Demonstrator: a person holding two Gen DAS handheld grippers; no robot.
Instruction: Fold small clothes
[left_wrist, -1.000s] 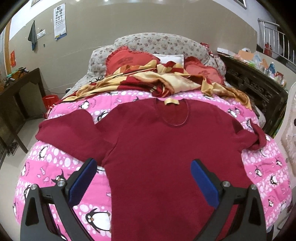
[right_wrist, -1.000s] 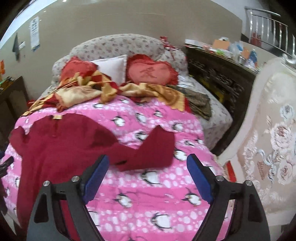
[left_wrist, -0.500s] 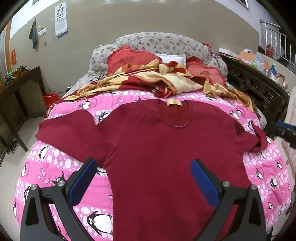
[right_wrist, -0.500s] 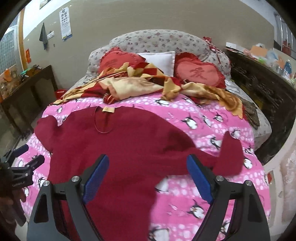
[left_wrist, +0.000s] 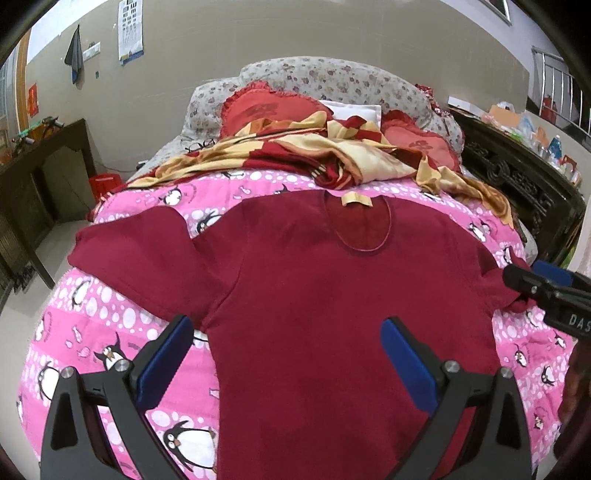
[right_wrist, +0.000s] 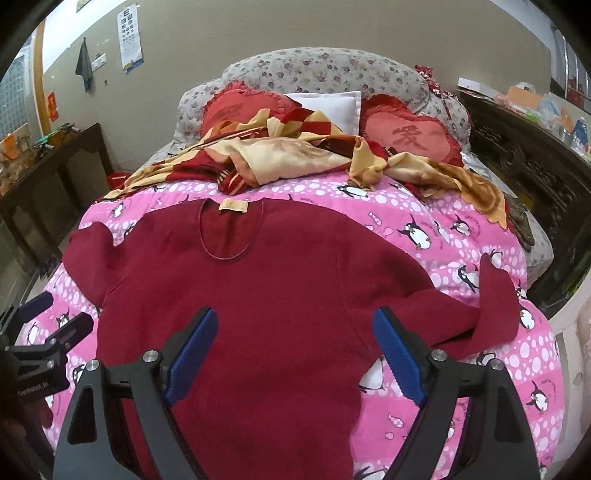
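A dark red long-sleeved sweater (left_wrist: 314, 295) lies spread flat, front up, on a pink penguin quilt (left_wrist: 74, 332); it also shows in the right wrist view (right_wrist: 258, 295). Its left sleeve (left_wrist: 140, 251) lies flat. Its right sleeve (right_wrist: 495, 306) is bent with the cuff turned up. My left gripper (left_wrist: 286, 354) is open and empty above the sweater's lower body. My right gripper (right_wrist: 291, 350) is open and empty above the body near the right armpit. Its fingers (left_wrist: 532, 284) show at the right edge of the left wrist view, by the right sleeve.
A crumpled red and gold blanket (right_wrist: 295, 151) and red heart pillows (right_wrist: 410, 136) lie at the head of the bed. A dark carved cabinet (left_wrist: 517, 184) stands to the right, a dark wooden desk (left_wrist: 40, 166) to the left.
The right gripper has swung left, from over the right sleeve and quilt to over the sweater's body. It has come into the left wrist view. The left gripper has barely moved.
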